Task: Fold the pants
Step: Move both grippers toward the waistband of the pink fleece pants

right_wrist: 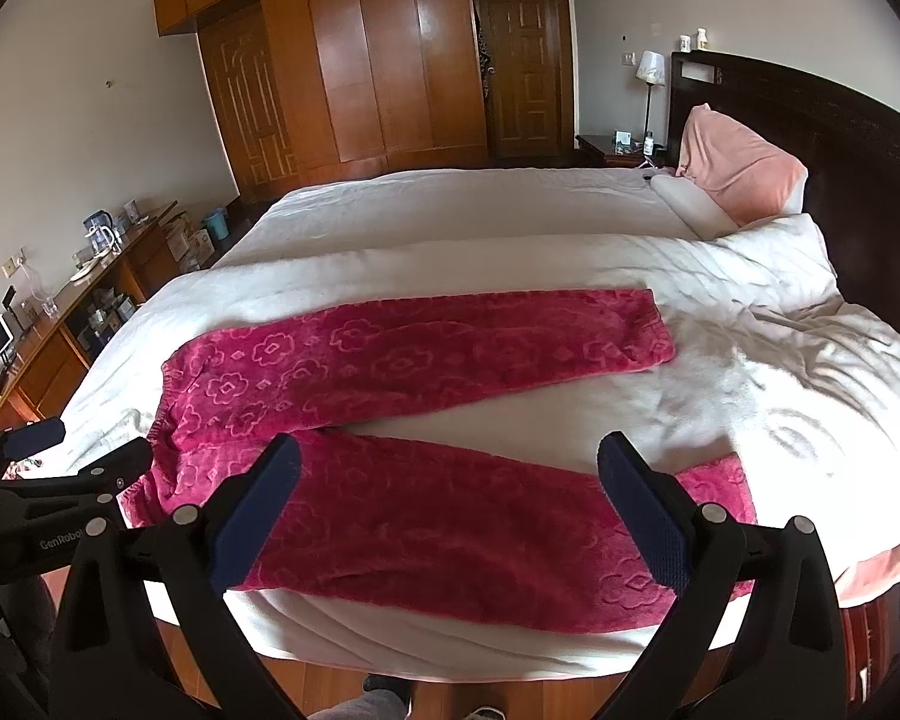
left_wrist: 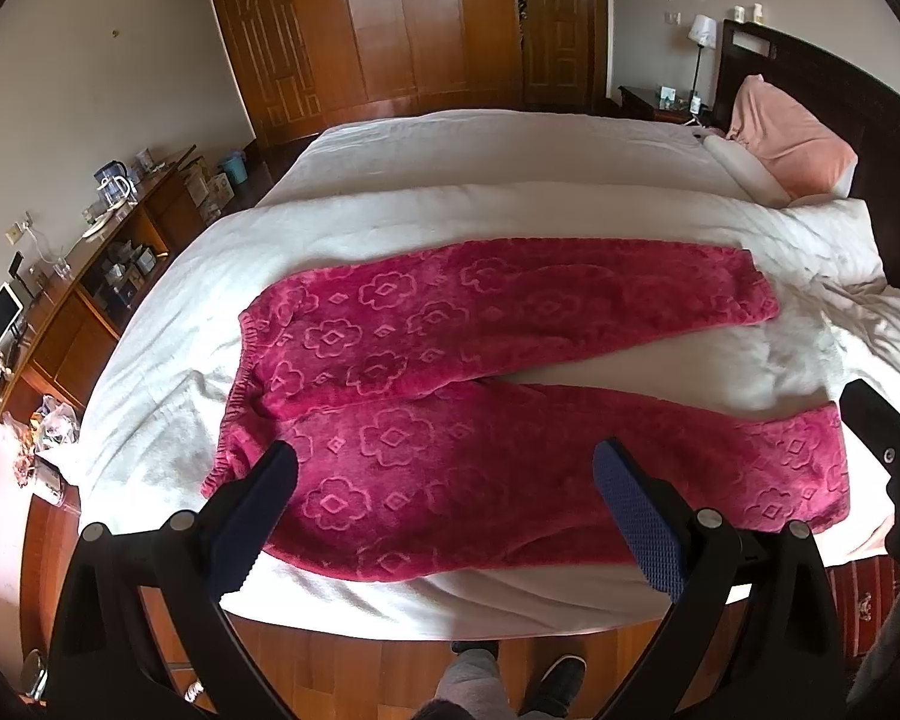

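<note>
The left gripper (left_wrist: 444,471) and the right gripper (right_wrist: 450,468) hung with their fingers spread wide and nothing between them, above the near leg of a pair of pink fleece pants (left_wrist: 510,372) that lay flat and unfolded on the white blanket (left_wrist: 570,210) of a bed (right_wrist: 450,198), waistband (left_wrist: 234,396) toward the foot of the bed and cuffs toward the dark headboard (right_wrist: 810,138). The two legs splayed apart in a narrow V, the near one close to the mattress edge. The plush fabric looked thick and slippery, so a pinch might have caught only the top layer, or taken the blanket with it; a loose hold might also have let the near leg slide off toward the wood floor (left_wrist: 360,672). A pink pillow (right_wrist: 738,174) leaned against the headboard. On the sideboard (left_wrist: 102,276) along the far wall stood a kettle (left_wrist: 114,183), its contents impossible to make out, and a blue bin (left_wrist: 234,168) sat on the floor, its inside hidden.
</note>
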Action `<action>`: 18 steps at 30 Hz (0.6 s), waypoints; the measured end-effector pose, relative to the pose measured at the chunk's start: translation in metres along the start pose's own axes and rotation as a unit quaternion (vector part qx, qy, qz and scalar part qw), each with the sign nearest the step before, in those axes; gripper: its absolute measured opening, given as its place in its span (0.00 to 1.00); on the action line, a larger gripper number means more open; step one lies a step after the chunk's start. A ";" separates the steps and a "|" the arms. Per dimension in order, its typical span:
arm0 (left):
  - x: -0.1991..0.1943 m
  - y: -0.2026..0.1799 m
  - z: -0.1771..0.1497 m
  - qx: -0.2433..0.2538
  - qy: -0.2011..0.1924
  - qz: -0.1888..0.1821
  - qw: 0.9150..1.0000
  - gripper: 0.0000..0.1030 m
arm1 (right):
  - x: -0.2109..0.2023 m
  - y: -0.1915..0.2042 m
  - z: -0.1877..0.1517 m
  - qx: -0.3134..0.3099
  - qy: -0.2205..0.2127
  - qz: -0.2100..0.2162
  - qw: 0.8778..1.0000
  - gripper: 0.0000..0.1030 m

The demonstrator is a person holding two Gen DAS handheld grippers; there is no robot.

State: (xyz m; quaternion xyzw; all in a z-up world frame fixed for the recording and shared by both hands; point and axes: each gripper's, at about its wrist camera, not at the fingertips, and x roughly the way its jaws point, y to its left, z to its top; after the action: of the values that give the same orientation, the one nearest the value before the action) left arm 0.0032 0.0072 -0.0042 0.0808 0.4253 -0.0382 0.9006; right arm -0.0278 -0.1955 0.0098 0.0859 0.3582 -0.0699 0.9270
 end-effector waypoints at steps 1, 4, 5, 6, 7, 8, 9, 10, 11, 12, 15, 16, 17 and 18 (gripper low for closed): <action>0.000 0.000 0.000 0.000 0.000 0.001 1.000 0.95 | 0.000 0.000 0.000 0.001 0.000 0.000 1.000 0.98; 0.001 0.002 -0.001 -0.003 0.001 0.004 1.000 0.95 | -0.001 -0.001 0.000 0.002 -0.001 -0.001 1.000 0.98; 0.001 0.002 -0.002 -0.004 0.001 0.005 1.000 0.95 | -0.001 -0.001 0.000 0.002 -0.001 -0.002 1.000 0.98; 0.001 0.002 -0.002 -0.004 0.001 0.006 1.000 0.95 | -0.002 -0.001 0.000 0.004 -0.001 -0.002 1.000 0.98; 0.002 0.003 -0.002 -0.005 0.001 0.006 1.000 0.95 | -0.002 -0.002 0.000 0.004 -0.001 -0.002 1.000 0.98; 0.002 0.003 -0.003 -0.005 0.002 0.006 1.000 0.95 | -0.003 -0.002 0.000 0.004 -0.002 -0.003 1.000 0.98; 0.002 0.003 -0.003 -0.005 0.003 0.006 1.000 0.95 | -0.002 -0.002 -0.001 0.005 -0.002 -0.003 1.000 0.98; 0.003 0.003 -0.004 -0.005 0.003 0.007 1.000 0.95 | -0.002 -0.002 0.000 0.005 -0.001 -0.002 1.000 0.98; 0.004 0.003 -0.003 -0.005 0.004 0.007 1.000 0.95 | -0.002 -0.002 0.000 0.005 -0.001 -0.002 1.000 0.98; 0.005 0.003 -0.003 -0.005 0.006 0.007 1.000 0.95 | -0.002 -0.002 0.000 0.004 -0.001 -0.002 1.000 0.98; 0.008 0.004 -0.004 -0.006 0.008 0.008 1.000 0.95 | -0.002 -0.002 -0.001 0.006 -0.001 -0.004 1.000 0.98; 0.009 0.005 -0.004 -0.006 0.009 0.008 1.000 0.95 | -0.001 -0.002 -0.001 0.007 0.000 -0.005 1.000 0.98; 0.011 0.006 -0.004 -0.007 0.011 0.009 1.000 0.95 | 0.000 -0.002 -0.001 0.009 0.002 -0.006 1.000 0.98; 0.013 0.007 -0.004 -0.008 0.013 0.009 1.000 0.95 | 0.002 -0.003 0.000 0.011 0.004 -0.005 1.000 0.98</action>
State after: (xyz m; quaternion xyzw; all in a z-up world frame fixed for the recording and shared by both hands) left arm 0.0094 0.0148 -0.0158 0.0781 0.4368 -0.0262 0.8958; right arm -0.0266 -0.1983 0.0076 0.0940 0.3613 -0.0782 0.9244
